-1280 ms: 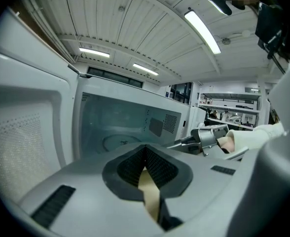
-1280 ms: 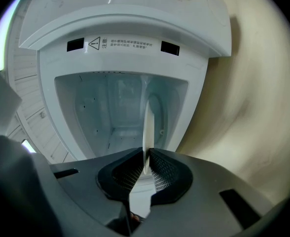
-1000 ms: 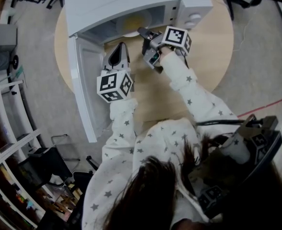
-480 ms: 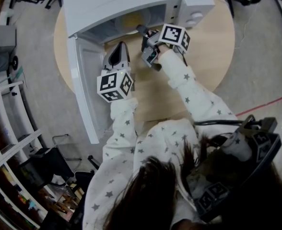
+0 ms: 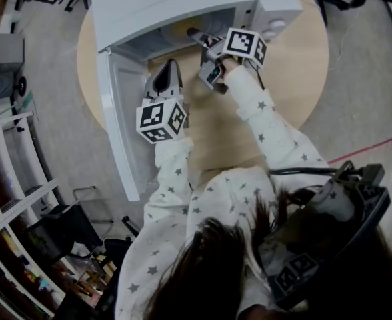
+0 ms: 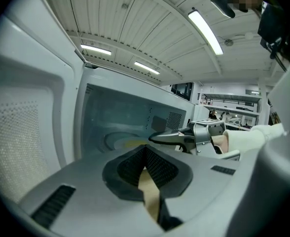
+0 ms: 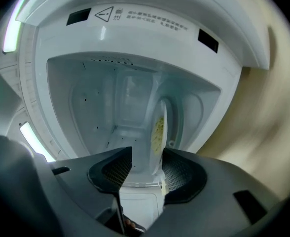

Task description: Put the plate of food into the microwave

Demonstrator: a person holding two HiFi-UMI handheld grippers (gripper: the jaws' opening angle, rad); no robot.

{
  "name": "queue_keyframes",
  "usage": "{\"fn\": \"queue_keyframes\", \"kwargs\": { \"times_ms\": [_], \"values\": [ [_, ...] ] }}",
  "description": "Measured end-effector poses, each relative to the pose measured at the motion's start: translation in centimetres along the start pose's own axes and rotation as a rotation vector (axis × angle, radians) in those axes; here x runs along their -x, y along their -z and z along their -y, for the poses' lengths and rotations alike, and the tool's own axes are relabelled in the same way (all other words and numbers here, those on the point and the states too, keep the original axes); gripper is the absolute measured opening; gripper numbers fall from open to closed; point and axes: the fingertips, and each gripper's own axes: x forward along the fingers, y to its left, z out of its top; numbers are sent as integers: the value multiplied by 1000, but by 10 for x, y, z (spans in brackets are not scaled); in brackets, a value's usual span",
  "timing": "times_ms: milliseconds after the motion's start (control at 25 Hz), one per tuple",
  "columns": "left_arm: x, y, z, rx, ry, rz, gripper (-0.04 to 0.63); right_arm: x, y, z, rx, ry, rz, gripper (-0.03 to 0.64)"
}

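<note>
White microwave (image 5: 183, 5) fills the head view's top; the right gripper (image 5: 195, 33) reaches inside, the left gripper (image 5: 166, 69) sits lower, beside the open door (image 5: 119, 132). In the left gripper view its jaws are together and empty, with the plate (image 6: 120, 141) at centre on the cavity floor. In the right gripper view the jaws are opening around the plate's rim.

White microwave (image 5: 183, 5), star-print sleeve (image 5: 171, 175)

Plate (image 5: 177, 28) apparently mostly under microwave (image 5: 169, 2) roof

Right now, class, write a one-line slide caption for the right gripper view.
Right gripper opening its jaws around the plate of food, which sits inside the open microwave.
</note>
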Motion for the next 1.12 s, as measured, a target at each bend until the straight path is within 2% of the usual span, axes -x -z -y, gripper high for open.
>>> {"fn": "queue_keyframes", "kwargs": {
  "times_ms": [40, 120, 200, 240, 440, 680, 1120],
  "values": [
    [0, 0, 0, 2, 0, 1, 2, -1, 0, -2, 2, -2, -9, 177],
    [1, 0, 1, 5, 2, 3, 2, -1, -1, -4, 39, 7, -22, 238],
    [2, 0, 2, 7, 7, 5, 2, -1, -4, -4, 124, 48, -25, 242],
    [2, 0, 3, 8, 9, 6, 2, -1, -4, -4, 168, 72, -26, 274],
    [0, -3, 6, 13, 20, 7, 2, -7, -4, -5, 370, 175, -63, 276],
    [1, -2, 8, 18, 24, 6, 2, -9, 1, -2, 485, 245, -128, 276],
    [0, 4, 7, 26, 30, -7, 2, -2, 11, 15, 566, 313, -224, 275]
  ]
}}
